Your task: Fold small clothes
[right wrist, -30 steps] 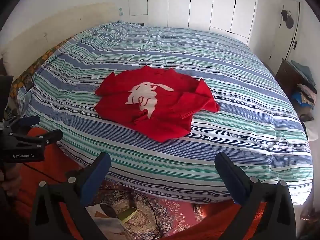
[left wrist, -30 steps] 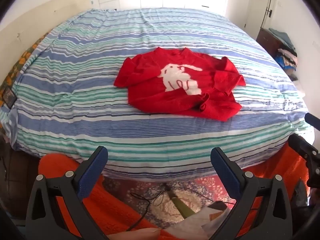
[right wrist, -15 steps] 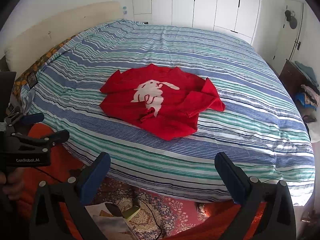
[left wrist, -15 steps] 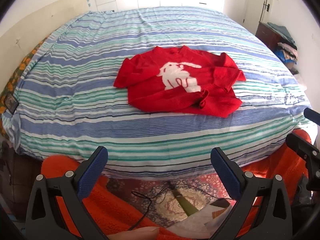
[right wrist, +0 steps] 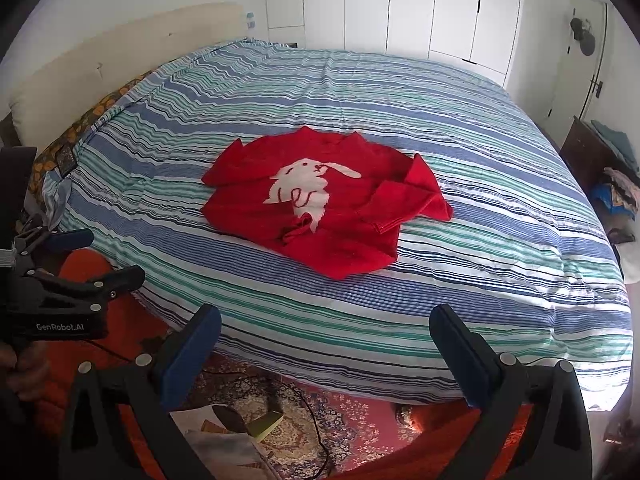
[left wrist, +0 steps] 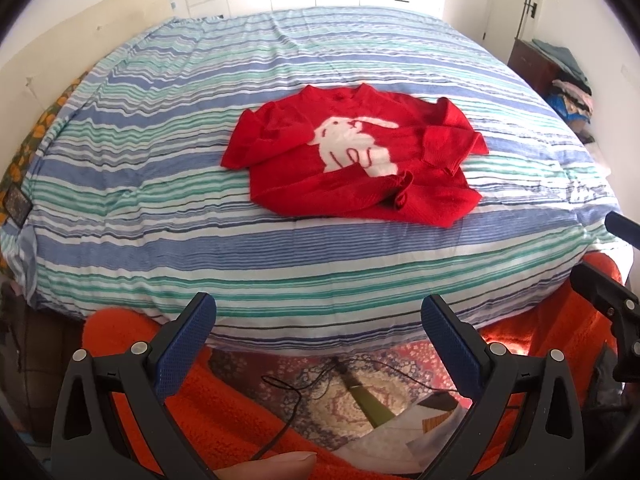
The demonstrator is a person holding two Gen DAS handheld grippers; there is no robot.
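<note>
Step in hand: the approach, by my reading; both grippers hang off the near edge of the bed [left wrist: 120, 216], well short of the garment, and nothing is folded yet.
Sweater position: the red sweater [left wrist: 348, 168] lies face up near the middle of the bed, collar toward the far edge, hem toward the near edge.
Left gripper: the left gripper [left wrist: 318, 320] has its fingers spread wide with nothing between them; it hovers beyond the near edge.
Right gripper: the right gripper [right wrist: 326, 332] is likewise spread wide and empty, off the near edge toward the bed's right corner.
How to do it well: I would first flatten the sweater, since the sleeve [right wrist: 404, 208] on the right is bent across the body and the hem [right wrist: 296, 228] is rucked into a small bunch. Pinch only one layer at a cuff or hem corner, pull outward low across the bed, and take both sides evenly.
Sweater material: it looks like thick, soft knit with ribbed cuffs, so it should drape heavily and hold creases poorly.
Motif: a white rabbit motif [left wrist: 356, 146] is knitted into the chest and marks the centre line for a symmetric fold.
Bed surface: a striped cover in blue, green and white, slightly wrinkled, puffy and yielding, so the fingertips may sink in and snag it.
Gripper pads: the blue pads [left wrist: 184, 344] look finely textured for grip on fabric.
</note>
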